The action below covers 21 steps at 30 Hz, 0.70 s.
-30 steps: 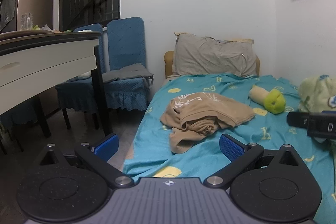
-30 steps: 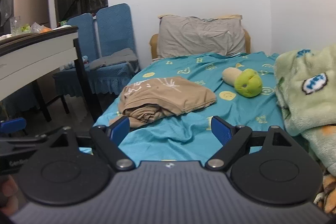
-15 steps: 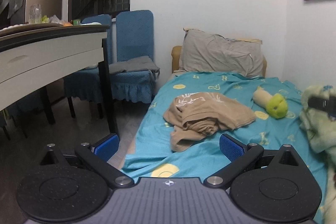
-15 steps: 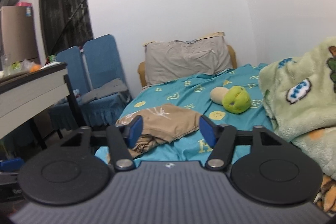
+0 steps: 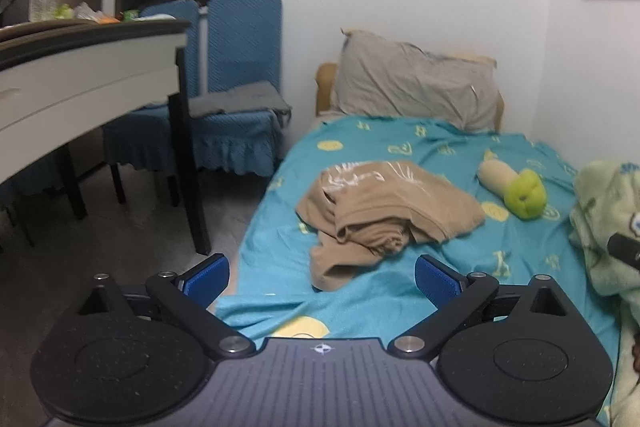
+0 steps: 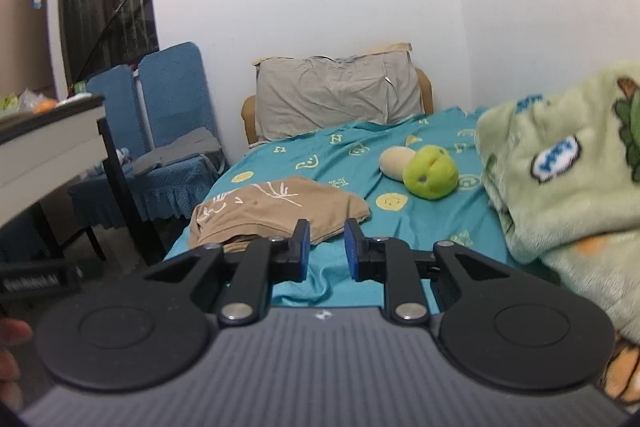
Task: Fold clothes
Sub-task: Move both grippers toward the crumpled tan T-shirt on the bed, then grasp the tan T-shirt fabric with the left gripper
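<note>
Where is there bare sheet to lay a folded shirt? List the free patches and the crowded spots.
Free: the sheet at the near end of the bed, in front of the tan shirt, and the strip between the shirt and the pillow. Crowded: the right side, with the green toy and the green blanket.

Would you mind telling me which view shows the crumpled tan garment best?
The left wrist view: the tan garment lies whole and unobstructed on the bed. In the right wrist view its near edge hides behind the right gripper.
</note>
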{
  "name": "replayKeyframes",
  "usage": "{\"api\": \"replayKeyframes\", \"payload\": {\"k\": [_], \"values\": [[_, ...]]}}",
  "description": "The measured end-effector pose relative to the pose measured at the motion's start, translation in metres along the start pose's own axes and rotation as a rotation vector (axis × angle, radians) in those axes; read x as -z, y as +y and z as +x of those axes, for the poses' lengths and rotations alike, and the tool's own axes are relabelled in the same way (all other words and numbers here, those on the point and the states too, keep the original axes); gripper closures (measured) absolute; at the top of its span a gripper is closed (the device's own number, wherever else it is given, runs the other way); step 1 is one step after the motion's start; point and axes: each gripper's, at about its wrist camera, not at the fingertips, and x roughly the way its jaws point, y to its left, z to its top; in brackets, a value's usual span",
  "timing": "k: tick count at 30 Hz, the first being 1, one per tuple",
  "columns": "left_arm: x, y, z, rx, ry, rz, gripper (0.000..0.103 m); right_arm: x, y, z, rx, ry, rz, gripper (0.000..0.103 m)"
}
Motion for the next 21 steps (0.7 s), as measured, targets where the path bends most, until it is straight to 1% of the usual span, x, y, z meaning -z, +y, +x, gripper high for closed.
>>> {"api": "replayKeyframes", "payload": {"k": [3,4,5,6,7,9,12,14,17,18,21], "values": [[0.002,-0.003,0.017,0.027,0.009,0.030,0.003,-0.002,0.003,0.004,0.010,0.006,0.025,0.076],[0.002,-0.004,0.023,0.031,0.010,0.043,0.003,-0.003,0.005,0.006,0.006,0.009,0.024,0.063],[0.002,-0.005,0.028,0.036,0.010,0.055,0.003,-0.004,0.008,0.008,-0.001,0.015,0.020,0.039],[0.002,-0.005,0.033,0.044,0.012,0.057,0.003,-0.006,0.010,0.010,-0.009,0.015,0.014,0.025],[0.001,-0.004,0.040,0.050,0.018,0.053,0.003,-0.008,0.012,0.012,-0.016,0.012,0.008,0.007],[0.001,-0.001,0.053,0.060,0.031,0.043,0.003,-0.016,0.017,0.017,-0.029,0.012,-0.012,0.006],[-0.001,0.004,0.078,0.066,0.061,0.019,0.003,-0.029,0.022,0.031,-0.040,0.062,-0.026,0.006],[-0.003,0.007,0.096,0.066,0.083,0.002,0.003,-0.039,0.017,0.044,-0.019,0.111,0.012,0.006],[-0.007,0.012,0.126,0.069,0.111,-0.023,0.003,-0.043,0.004,0.059,-0.009,0.155,0.089,0.006],[-0.007,0.012,0.137,0.068,0.116,-0.027,0.003,-0.041,-0.001,0.062,-0.012,0.165,0.108,0.006],[-0.008,0.011,0.171,0.064,0.131,-0.037,0.008,-0.029,-0.016,0.070,-0.021,0.204,0.163,0.006]]}}
